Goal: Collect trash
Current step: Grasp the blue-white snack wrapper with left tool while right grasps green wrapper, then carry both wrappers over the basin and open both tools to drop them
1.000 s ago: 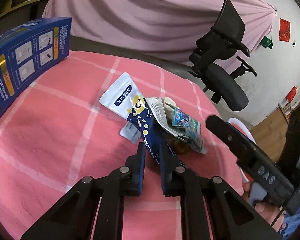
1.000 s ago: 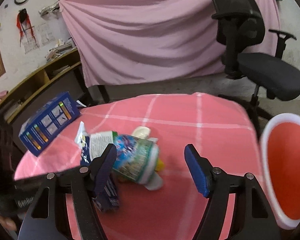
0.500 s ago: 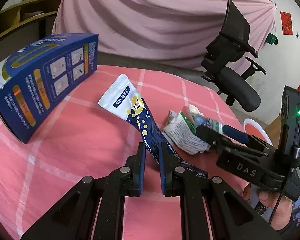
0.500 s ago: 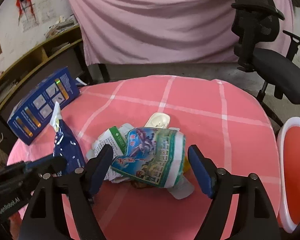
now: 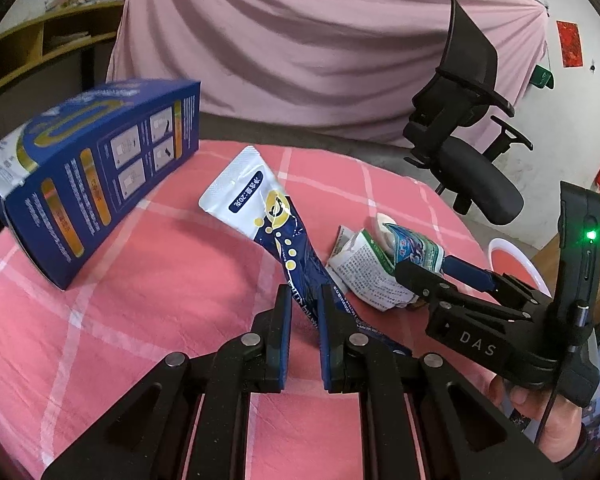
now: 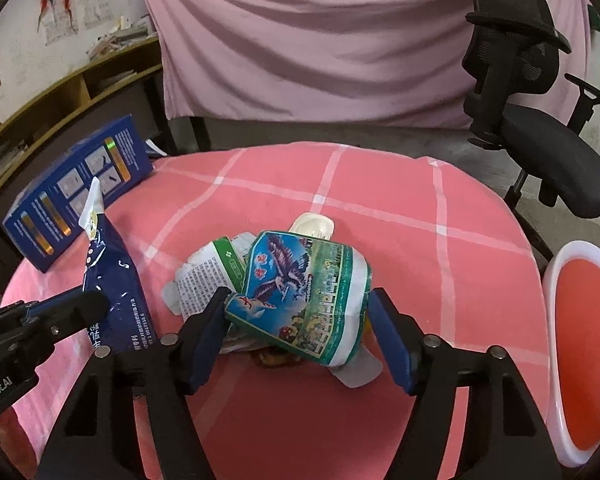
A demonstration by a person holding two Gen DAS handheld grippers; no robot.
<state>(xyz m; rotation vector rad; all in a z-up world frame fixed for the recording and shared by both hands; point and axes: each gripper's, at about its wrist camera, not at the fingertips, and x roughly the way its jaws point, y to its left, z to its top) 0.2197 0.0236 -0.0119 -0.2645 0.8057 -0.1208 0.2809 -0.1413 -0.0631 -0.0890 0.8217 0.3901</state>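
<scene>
left gripper [image 5: 303,300]: pinching blue pouch [image 5: 290,248], now lifted | right gripper [image 6: 298,312]: fingers just narrowed around crumpled carton [image 6: 300,296]

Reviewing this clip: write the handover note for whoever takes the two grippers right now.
Left gripper: shut on the blue-and-white pouch, held up off the pink tablecloth.
Right gripper: jaws have just been closing around the crushed bird-print carton; firm grip not confirmed.
Also on the table: crumpled leaflet, small white cup, blue box.
Red bin beside the table; nothing visibly dropped in yet. Left: bin everything.
</scene>
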